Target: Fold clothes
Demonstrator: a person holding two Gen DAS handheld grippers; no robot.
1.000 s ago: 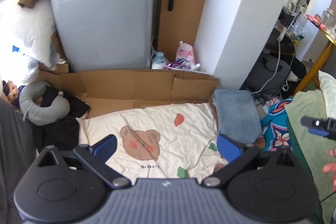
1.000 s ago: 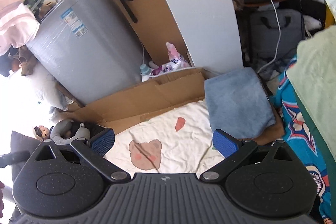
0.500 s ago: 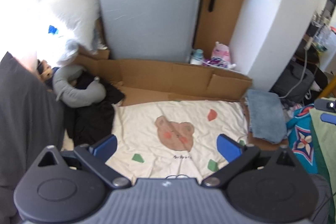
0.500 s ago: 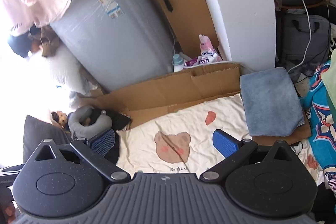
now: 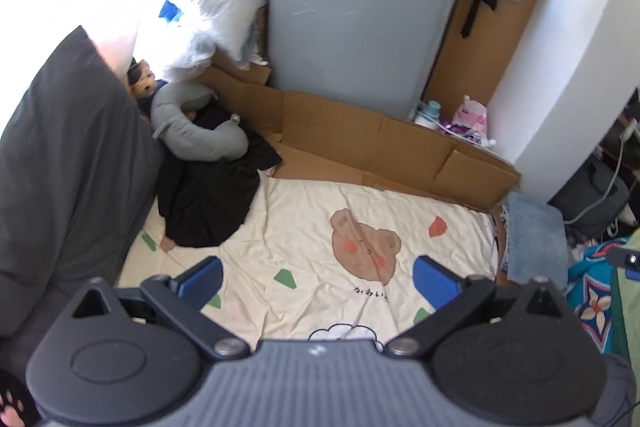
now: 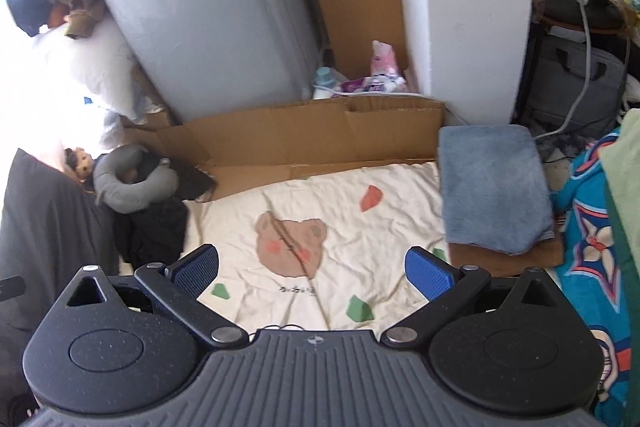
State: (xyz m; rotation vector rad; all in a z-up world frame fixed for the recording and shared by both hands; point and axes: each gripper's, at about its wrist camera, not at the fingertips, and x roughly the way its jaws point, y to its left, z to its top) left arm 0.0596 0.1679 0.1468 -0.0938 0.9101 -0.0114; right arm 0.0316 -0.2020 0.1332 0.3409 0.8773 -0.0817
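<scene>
Left wrist view: our hand-held grippers (image 5: 316, 277) (image 6: 312, 269) hover open and empty; black garment (image 5: 208, 203) lies crumpled ahead-left, folded blue towel (image 6: 494, 187) ahead-right.

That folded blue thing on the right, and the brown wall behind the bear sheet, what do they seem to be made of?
The folded blue towel looks like soft terry or microfibre: a fuzzy, matte nap with rounded folded edges. The brown wall looks like corrugated cardboard: flat matte panels with sharp creases and flap cuts. The bear sheet looks like thin woven cotton, finely wrinkled, though the fibre can't be confirmed.
</scene>
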